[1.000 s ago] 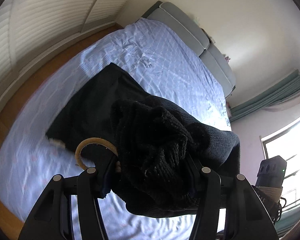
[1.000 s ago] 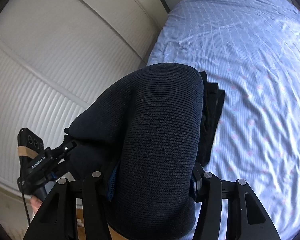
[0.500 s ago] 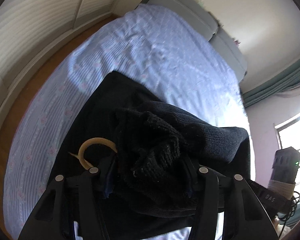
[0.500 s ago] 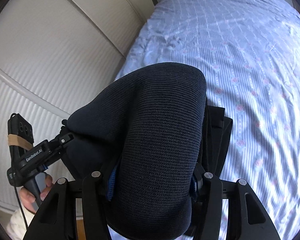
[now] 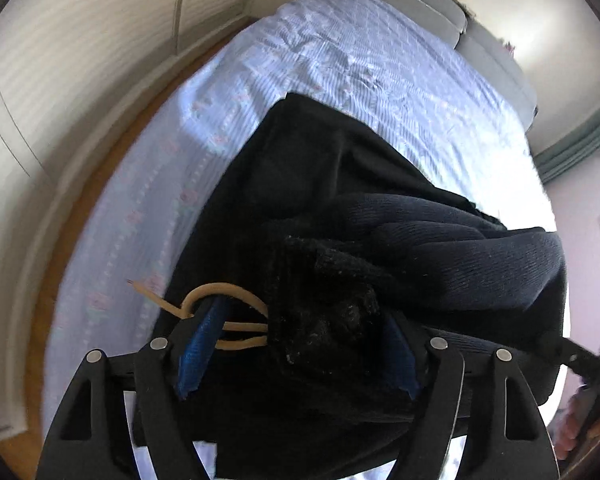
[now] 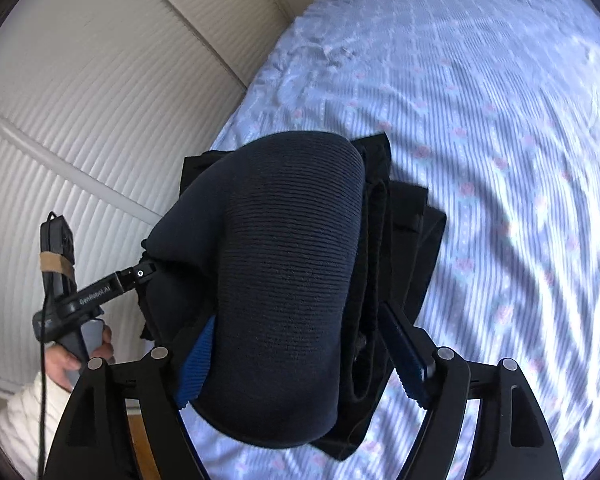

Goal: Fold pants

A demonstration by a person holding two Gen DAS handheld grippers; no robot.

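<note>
The dark navy knit pants (image 5: 340, 200) are held up over a bed, their lower part lying flat on the sheet. My left gripper (image 5: 300, 352) is shut on a bunched end of the pants, with a tan drawstring (image 5: 220, 304) looping out beside the left finger. My right gripper (image 6: 300, 364) is shut on another thick fold of the pants (image 6: 292, 248), which drapes over its jaws. The left gripper (image 6: 140, 274) also shows in the right wrist view, at the pants' left edge.
The bed carries a light blue patterned sheet (image 5: 380, 64), (image 6: 500, 120). A grey headboard (image 5: 440, 12) stands at its far end. White ribbed wardrobe doors (image 6: 80, 120) and a strip of wooden floor (image 5: 112, 168) run along the bed's left side.
Both grippers have carried the held end forward and lower over the bed. More of the pants now lies on the sheet, and the drawstring has slid out further.
</note>
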